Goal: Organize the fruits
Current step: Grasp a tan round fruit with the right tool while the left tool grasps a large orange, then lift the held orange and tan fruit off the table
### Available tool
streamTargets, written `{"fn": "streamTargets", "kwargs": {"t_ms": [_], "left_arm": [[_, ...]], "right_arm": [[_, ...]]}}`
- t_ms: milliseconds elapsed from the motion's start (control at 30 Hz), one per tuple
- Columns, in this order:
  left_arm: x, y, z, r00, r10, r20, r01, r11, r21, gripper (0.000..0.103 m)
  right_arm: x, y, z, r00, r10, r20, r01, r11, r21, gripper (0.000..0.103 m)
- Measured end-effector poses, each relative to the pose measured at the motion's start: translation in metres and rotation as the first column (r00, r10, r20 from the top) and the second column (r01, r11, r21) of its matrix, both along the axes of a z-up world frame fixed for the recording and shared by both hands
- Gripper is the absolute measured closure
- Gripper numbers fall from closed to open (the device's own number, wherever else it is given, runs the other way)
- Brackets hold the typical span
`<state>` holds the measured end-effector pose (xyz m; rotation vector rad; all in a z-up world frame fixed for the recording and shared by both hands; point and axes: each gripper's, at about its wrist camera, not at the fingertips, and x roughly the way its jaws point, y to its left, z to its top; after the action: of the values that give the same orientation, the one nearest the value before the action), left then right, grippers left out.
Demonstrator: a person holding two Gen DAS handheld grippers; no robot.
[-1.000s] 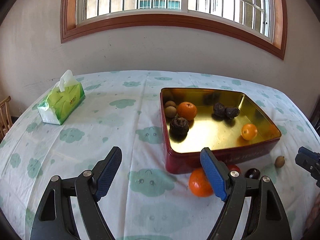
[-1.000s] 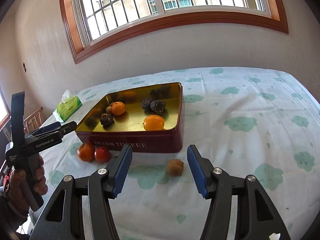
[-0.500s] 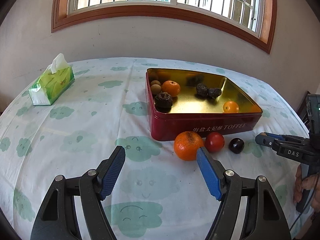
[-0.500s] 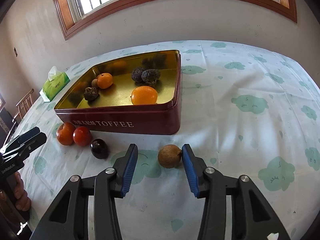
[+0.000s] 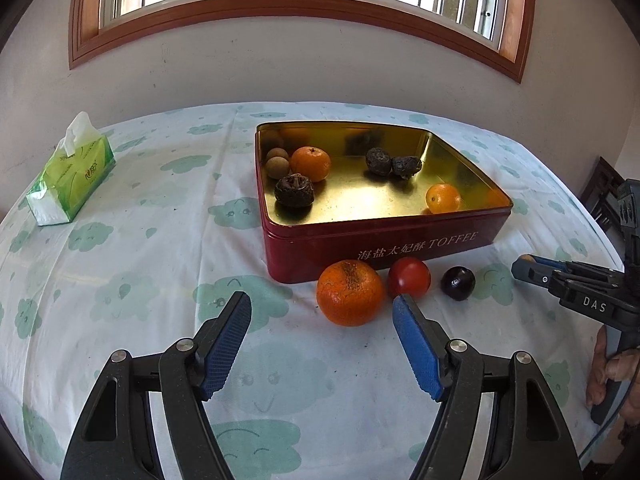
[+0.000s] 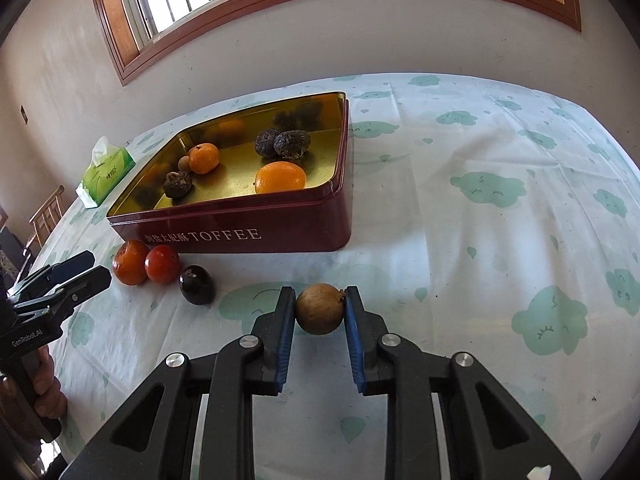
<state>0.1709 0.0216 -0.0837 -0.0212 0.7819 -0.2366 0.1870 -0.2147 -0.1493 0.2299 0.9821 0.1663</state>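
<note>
Since a second ago, the right gripper [image 6: 320,308] has closed from wide open onto the small brown fruit [image 6: 320,309], which now sits clenched between its blue pads on the worktop [image 6: 500,240], just in front of the red toffee tin [image 6: 240,232]. Over the same second the left gripper [image 5: 322,312] has come in toward the large orange [image 5: 349,293]; its jaws stand released, with the orange just beyond the pad tips and nothing held.

The brown fruit is round and hard-looking, and the pads catch it near their tips, so it could squirt out as it lifts, likely rolling across the cloth. The tin's near wall stands between the fruit and the tray floor; a low carry would knock the rim.

On the left side, the orange touches a red tomato [image 5: 409,277], and a dark plum [image 5: 458,283] lies just beside it, so closing carelessly may nudge both. Inside the tin lie two oranges, three wrinkled dark fruits and small brown ones. A green tissue pack [image 5: 70,180] sits well apart.
</note>
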Motion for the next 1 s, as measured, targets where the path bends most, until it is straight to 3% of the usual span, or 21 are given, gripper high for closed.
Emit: {"fn": "streamTargets", "kwargs": {"t_ms": [67, 200, 367, 500, 667, 767, 867, 1000], "left_arm": [[0.006, -0.003, -0.003, 1.0, -0.017, -0.026, 0.016, 1.0, -0.009, 0.031], [0.018, -0.01, -0.011, 0.997, -0.031, -0.066, 0.032, 0.999, 0.015, 0.042], [0.03, -0.016, -0.018, 0.992, -0.059, -0.108, 0.058, 0.998, -0.011, 0.056], [0.028, -0.019, -0.018, 0.993, -0.064, -0.103, 0.063, 0.998, -0.013, 0.062], [0.004, -0.012, -0.008, 0.999, 0.037, -0.028, -0.037, 0.999, 0.006, 0.062], [-0.008, -0.006, -0.004, 0.993, 0.12, 0.0, -0.12, 0.993, 0.0, 0.062], [-0.016, -0.007, 0.002, 0.982, 0.183, 0.054, -0.186, 0.981, 0.049, 0.062], [-0.022, -0.013, 0.006, 0.976, 0.19, 0.103, -0.199, 0.976, 0.089, 0.062]], "right_arm": [[0.0, -0.001, -0.001, 1.0, 0.002, -0.003, -0.002, 1.0, 0.009, 0.08], [0.002, -0.004, -0.003, 1.0, -0.009, -0.018, 0.01, 0.999, 0.035, 0.08], [0.002, -0.004, -0.004, 1.0, -0.004, -0.022, 0.005, 1.0, 0.031, 0.08], [0.002, -0.002, -0.004, 1.0, 0.0, -0.026, 0.0, 1.0, 0.021, 0.08], [0.003, 0.001, -0.004, 1.0, 0.002, -0.027, -0.001, 1.0, 0.012, 0.08], [0.003, 0.001, -0.004, 1.0, 0.0, -0.027, 0.001, 1.0, 0.014, 0.08], [0.002, 0.005, 0.0, 1.0, -0.013, -0.008, 0.013, 1.0, -0.028, 0.08], [-0.01, 0.011, 0.012, 0.999, -0.037, 0.025, 0.036, 0.998, 0.051, 0.08]]}}
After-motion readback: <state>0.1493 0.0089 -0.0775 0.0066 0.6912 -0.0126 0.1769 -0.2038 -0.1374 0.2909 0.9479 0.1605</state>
